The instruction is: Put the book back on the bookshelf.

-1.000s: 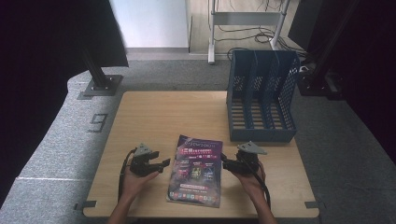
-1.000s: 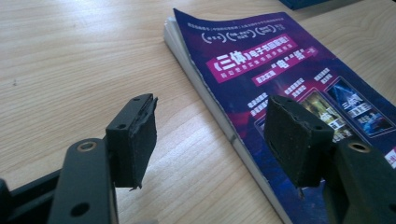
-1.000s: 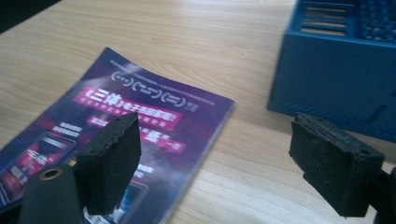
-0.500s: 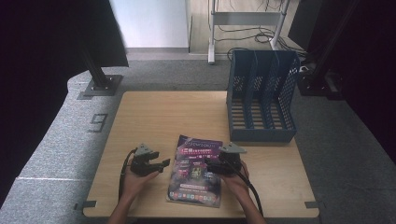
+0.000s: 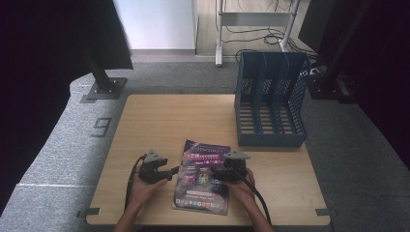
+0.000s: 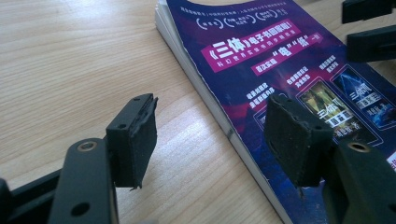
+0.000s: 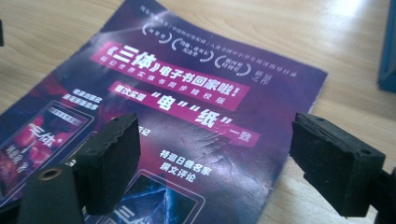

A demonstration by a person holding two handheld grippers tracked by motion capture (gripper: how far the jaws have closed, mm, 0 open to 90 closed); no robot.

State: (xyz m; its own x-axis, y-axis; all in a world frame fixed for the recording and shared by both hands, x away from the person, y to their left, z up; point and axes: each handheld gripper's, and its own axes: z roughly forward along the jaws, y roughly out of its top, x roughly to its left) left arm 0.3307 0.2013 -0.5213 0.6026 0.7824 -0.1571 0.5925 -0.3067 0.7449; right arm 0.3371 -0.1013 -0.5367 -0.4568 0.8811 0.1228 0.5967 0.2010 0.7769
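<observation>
While the magazine [image 5: 202, 176] lies flat at the lower centre of the high view, no grasp has been made. Left gripper [image 5: 170, 172] stands wide open at the magazine's left edge, one pad [image 6: 133, 140] over bare table [image 5: 159, 121], the other over the cover, nothing between them. Right gripper [image 5: 216, 175] hangs over the cover, jaws wide apart and empty. Judged remaining: grip, lift, and probably filing into the blue rack [image 5: 270, 99] at upper right.
</observation>
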